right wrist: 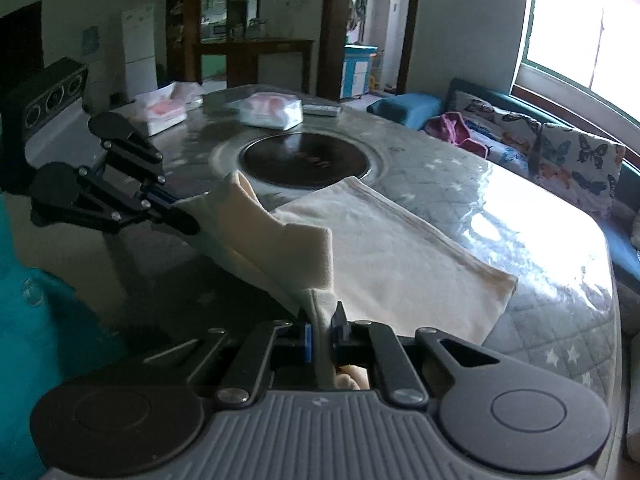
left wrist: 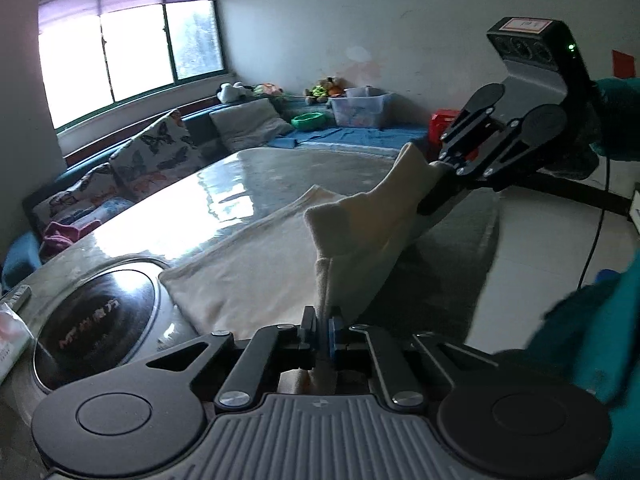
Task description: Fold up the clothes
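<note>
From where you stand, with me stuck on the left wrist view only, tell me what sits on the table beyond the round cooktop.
Observer: Two plastic-wrapped tissue packs lie past the cooktop.
Operator: Check the far side corner of the cloth.
Observer: That corner of the cloth lies flat on the table.
Operator: Confirm my right tongs' grip.
Observer: The right tongs are shut on the cloth's near edge.
</note>
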A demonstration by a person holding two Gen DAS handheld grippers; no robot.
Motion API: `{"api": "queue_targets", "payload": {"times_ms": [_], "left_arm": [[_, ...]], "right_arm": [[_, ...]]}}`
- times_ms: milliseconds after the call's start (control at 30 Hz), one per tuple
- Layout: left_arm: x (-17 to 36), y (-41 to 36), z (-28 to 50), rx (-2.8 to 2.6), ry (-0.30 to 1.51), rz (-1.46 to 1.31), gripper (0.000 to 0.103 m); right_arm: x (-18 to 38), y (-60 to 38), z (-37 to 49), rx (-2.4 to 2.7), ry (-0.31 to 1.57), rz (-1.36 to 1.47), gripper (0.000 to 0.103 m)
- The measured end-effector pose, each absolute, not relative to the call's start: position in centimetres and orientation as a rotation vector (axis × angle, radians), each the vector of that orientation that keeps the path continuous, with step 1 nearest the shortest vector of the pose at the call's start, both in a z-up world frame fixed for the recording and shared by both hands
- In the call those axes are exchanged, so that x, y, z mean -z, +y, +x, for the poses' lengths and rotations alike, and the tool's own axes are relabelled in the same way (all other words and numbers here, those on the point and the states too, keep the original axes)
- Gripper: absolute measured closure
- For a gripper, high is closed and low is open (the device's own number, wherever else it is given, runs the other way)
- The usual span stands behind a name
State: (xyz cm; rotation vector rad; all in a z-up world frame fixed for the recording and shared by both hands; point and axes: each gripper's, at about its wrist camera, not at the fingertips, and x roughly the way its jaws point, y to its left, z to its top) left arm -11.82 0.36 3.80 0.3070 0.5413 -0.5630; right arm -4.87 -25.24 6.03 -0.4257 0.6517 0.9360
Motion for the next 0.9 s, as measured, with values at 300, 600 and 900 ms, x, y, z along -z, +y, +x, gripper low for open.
{"api": "queue_targets", "payload": {"times_ms": [300, 600, 900], "left_arm": [[-4.5, 0.8, -9.8, 0.502, 0.499, 0.28, 0.097], [-4.8, 1.5, -2.5, 0.465, 0.484, 0.269, 0.098], [-1.3, 1.6, 6.0, 0.415, 0.581, 0.251, 0.097]], "right_arm": [[-7.0, -25.4, -4.1, -0.907, 0.649, -0.387, 0.096], [-7.7, -24.2, 3.2, -0.866, 0.646, -0.361, 0.096], [-4.2, -22.3, 11.4, -0.825, 0.716, -0.354, 0.096]]}}
